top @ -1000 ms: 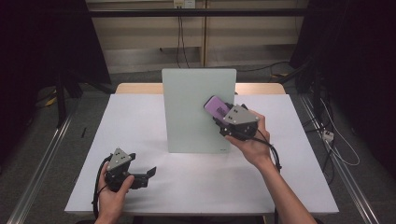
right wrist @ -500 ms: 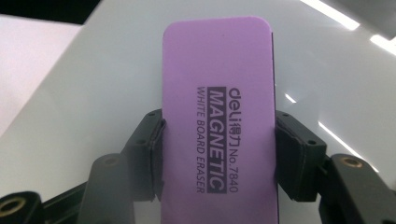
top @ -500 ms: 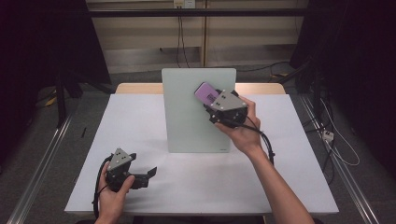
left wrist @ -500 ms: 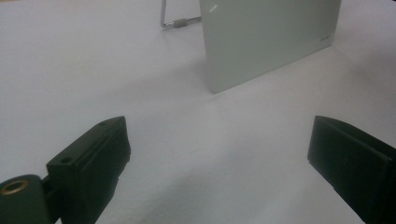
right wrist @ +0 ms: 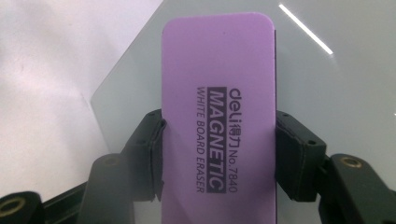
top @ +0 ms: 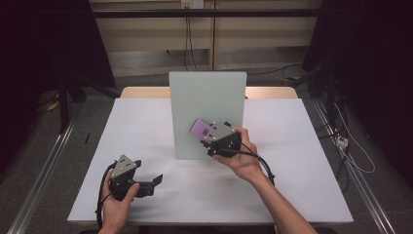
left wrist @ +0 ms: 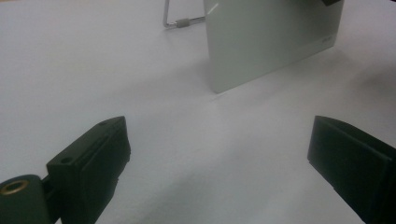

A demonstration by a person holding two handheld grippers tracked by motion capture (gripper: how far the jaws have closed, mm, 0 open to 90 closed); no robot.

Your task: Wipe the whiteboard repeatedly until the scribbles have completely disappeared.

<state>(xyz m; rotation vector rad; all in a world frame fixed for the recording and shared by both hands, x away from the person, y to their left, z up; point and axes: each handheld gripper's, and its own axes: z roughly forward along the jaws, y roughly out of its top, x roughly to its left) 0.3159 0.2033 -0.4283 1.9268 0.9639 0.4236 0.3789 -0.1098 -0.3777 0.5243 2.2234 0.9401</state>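
A pale green whiteboard (top: 207, 105) stands upright on the white table (top: 292, 131), propped from behind by a wire stand (left wrist: 175, 21). My right gripper (top: 207, 135) is shut on a purple magnetic whiteboard eraser (right wrist: 217, 112) and holds it against the lower right part of the board's face (right wrist: 327, 84). The eraser (top: 200, 129) points up and to the left. My left gripper (top: 155, 181) rests open near the table's front left, with nothing between its jaws; the board (left wrist: 271, 42) stands ahead of it.
The table's wooden far edge (top: 146, 91) shows behind the board. Metal rails (top: 44, 175) run along the floor on both sides, and cables (top: 353, 151) lie on the floor at the right.
My right gripper has carried the eraser down and to the left across the board, from its upper right to its lower middle. The left gripper has stayed put.
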